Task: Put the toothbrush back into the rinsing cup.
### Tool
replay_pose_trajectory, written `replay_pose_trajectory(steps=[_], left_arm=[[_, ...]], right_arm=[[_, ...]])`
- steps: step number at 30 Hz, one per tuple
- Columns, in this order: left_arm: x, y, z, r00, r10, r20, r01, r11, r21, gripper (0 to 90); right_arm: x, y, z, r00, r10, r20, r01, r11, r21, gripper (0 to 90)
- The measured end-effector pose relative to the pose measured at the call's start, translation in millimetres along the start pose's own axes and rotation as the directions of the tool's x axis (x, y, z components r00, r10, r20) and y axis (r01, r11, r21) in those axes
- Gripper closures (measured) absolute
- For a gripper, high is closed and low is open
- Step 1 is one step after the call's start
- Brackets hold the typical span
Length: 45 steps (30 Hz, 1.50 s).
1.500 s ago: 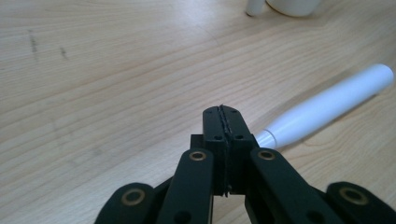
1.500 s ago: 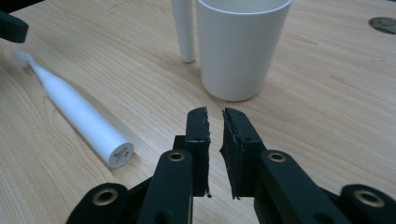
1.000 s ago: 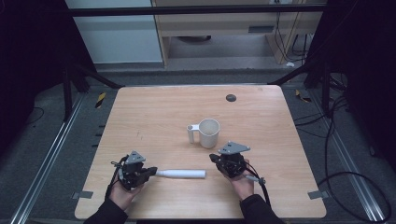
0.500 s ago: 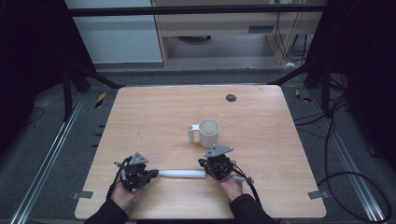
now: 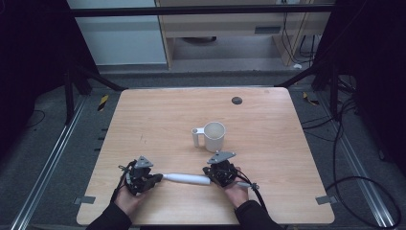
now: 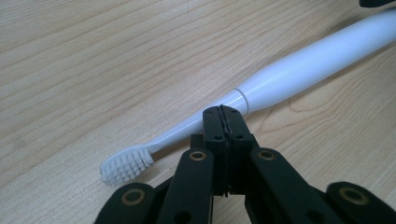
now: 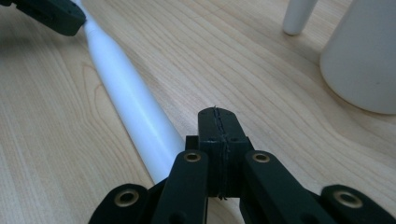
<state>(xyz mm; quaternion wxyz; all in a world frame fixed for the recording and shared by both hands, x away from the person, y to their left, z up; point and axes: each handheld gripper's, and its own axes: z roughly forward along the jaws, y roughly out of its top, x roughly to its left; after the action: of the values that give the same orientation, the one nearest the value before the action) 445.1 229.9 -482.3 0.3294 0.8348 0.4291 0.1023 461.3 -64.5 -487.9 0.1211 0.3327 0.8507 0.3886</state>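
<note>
A white electric toothbrush [image 5: 186, 178] lies flat near the table's front edge, with its brush head toward the left. My left gripper [image 5: 157, 178] is shut with nothing between its jaws. In the left gripper view its tips [image 6: 222, 113] rest against the toothbrush neck [image 6: 196, 125], and the bristles [image 6: 126, 166] are just to the left. My right gripper [image 5: 209, 175] is also shut and empty. In the right gripper view its tips [image 7: 218, 115] sit beside the thick end of the handle [image 7: 133, 105].
A white mug [image 5: 213, 136] stands upright behind the right gripper, its handle [image 5: 195, 137] pointing left; it appears close by in the right gripper view [image 7: 364, 56]. A dark round spot [image 5: 236, 100] marks the far side of the wooden table [image 5: 158, 120].
My right gripper has slid left from the right of the mug to the toothbrush's handle end. The left gripper and the toothbrush have stayed put.
</note>
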Motion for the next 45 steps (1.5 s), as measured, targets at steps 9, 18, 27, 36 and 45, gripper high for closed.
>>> replay_pose_trajectory(steps=[9,18,27,36,45], left_arm=[[2.1,1.8,2.4,0.9999,-0.007,-0.009,0.007,0.9999,-0.008,88.6],[4.9,5.4,3.7,0.9997,-0.019,-0.018,0.018,0.9994,-0.029,88.6],[5.8,10.4,6.0,0.9994,-0.024,-0.024,0.022,0.9985,-0.049,88.6],[8.0,10.1,2.0,0.9988,-0.036,-0.032,0.034,0.9969,-0.071,88.6],[12.6,8.6,-5.6,0.9976,-0.057,-0.038,0.053,0.9937,-0.099,88.6]], right_arm=[[6.4,-1.9,0.6,0.9997,-0.012,-0.022,0.012,1.0,0.009,90.0],[11.8,-1.5,0.6,0.9989,-0.018,-0.043,0.019,1.0,0.015,90.0],[17.4,-1.7,1.5,0.9979,-0.017,-0.063,0.018,1.0,0.021,90.0],[22.4,-1.2,1.9,0.9965,-0.028,-0.079,0.029,0.999,0.019,90.0],[27.7,-2.2,4.0,0.9949,-0.038,-0.093,0.04,0.999,0.028,90.0]])
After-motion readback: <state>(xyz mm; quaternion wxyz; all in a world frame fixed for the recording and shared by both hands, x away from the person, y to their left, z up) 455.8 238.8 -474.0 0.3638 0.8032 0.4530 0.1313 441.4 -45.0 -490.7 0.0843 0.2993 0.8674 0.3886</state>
